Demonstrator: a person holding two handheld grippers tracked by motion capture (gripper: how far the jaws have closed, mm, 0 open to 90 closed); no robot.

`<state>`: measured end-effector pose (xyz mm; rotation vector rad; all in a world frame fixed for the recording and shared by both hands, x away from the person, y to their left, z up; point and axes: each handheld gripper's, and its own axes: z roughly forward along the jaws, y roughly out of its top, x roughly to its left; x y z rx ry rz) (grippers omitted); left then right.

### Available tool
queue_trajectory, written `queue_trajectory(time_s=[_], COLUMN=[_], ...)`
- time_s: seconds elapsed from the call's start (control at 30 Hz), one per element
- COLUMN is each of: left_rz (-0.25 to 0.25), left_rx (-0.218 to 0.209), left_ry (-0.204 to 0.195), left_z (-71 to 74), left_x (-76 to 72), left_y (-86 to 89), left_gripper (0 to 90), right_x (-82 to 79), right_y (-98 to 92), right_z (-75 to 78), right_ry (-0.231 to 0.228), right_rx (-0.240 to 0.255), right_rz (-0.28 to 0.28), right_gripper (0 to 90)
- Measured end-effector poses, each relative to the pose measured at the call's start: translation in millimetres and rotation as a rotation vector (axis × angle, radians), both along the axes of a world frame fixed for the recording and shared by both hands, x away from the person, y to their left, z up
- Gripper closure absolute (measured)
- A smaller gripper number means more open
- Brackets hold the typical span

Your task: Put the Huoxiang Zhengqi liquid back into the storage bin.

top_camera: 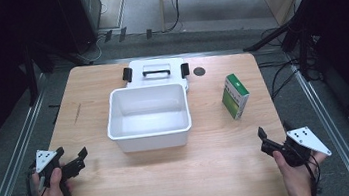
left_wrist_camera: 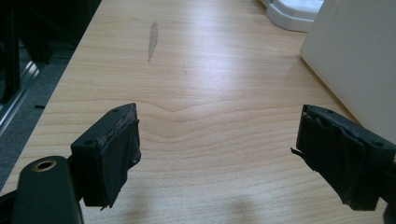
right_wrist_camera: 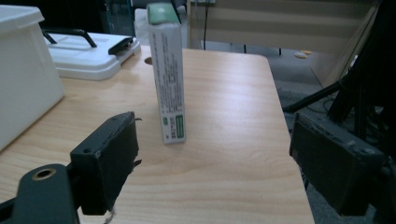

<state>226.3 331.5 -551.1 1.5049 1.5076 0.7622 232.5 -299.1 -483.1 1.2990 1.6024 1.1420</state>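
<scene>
The wooden table is carrying an empty white bin, its lid behind, and a green-and-white carton standing upright right of it. Both the left gripper and right gripper are hovering with jaws apart, empty. Probably the right one should be squaring up on the carton's narrow faces.

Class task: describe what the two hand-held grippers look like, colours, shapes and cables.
Each hand-held gripper, left and right, is black with two blocky padded jaws, a grey triangular plate with dark dots on top and a black cable trailing. No sleeves show.
</scene>
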Motion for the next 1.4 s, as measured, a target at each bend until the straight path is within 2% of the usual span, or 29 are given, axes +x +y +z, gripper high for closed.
queue_trajectory(time_s=[0.07,0.23,0.4,0.53,0.7,0.77,0.9,0.93,0.97,1.03,1.1,1.27,1.33,1.37,1.4], left_rz=[-0.001,0.001,0.005,0.005,0.003,0.002,0.002,0.003,0.003,0.003,0.003,0.003,0.003,0.003,0.003], left_rx=[-0.001,0.0,0.002,0.003,0.001,0.0,-0.001,-0.002,-0.001,-0.001,-0.001,-0.002,-0.002,-0.001,-0.002], left_ry=[0.001,0.001,0.003,0.006,0.005,0.004,0.006,0.007,0.007,0.007,0.008,0.008,0.008,0.008,0.008], left_z=[0.0,0.0,0.1,0.2,0.1,0.1,0.1,0.1,0.1,0.1,0.1,0.1,0.0,0.1,0.0], left_x=[0.0,0.1,0.0,0.1,0.1,0.2,0.2,0.3,0.3,0.3,0.3,0.4,0.4,0.4,0.4], left_y=[0.0,-0.1,-0.3,-0.1,0.2,0.3,0.4,0.5,0.5,0.5,0.5,0.6,0.5,0.5,0.6], left_gripper=[14.0,14.0,14.0,14.0,14.0,14.0,14.0,14.0,14.0,14.0,14.0,14.0,14.0,14.0,14.0], right_x=[5.3,20.4,38.1,49.5,58.2,65.9,74.3,77.9,86.4,93.4,96.6,109.5,118.0,118.0,125.6], right_y=[6.0,15.5,22.0,26.7,32.9,37.9,38.3,38.0,38.4,39.1,39.9,45.4,48.9,48.9,50.0], right_z=[12.3,26.9,37.7,44.2,49.8,54.8,60.2,62.3,66.5,69.9,72.2,84.9,91.0,91.0,94.9], right_ry=[0.002,0.043,0.106,0.123,0.129,0.132,0.149,0.163,0.194,0.219,0.226,0.265,0.309,0.309,0.34], right_rx=[-0.004,-0.016,-0.036,-0.06,-0.068,-0.094,-0.08,-0.069,-0.073,-0.083,-0.088,-0.098,-0.124,-0.124,-0.133], right_rz=[0.012,0.006,0.02,0.029,0.01,0.002,0.013,0.024,0.028,0.031,0.032,0.1,0.117,0.117,0.128], right_gripper=[15.5,13.9,13.0,13.2,20.8,23.2,26.8,27.0,29.4,32.1,33.9,35.7,36.0,36.0,38.4])
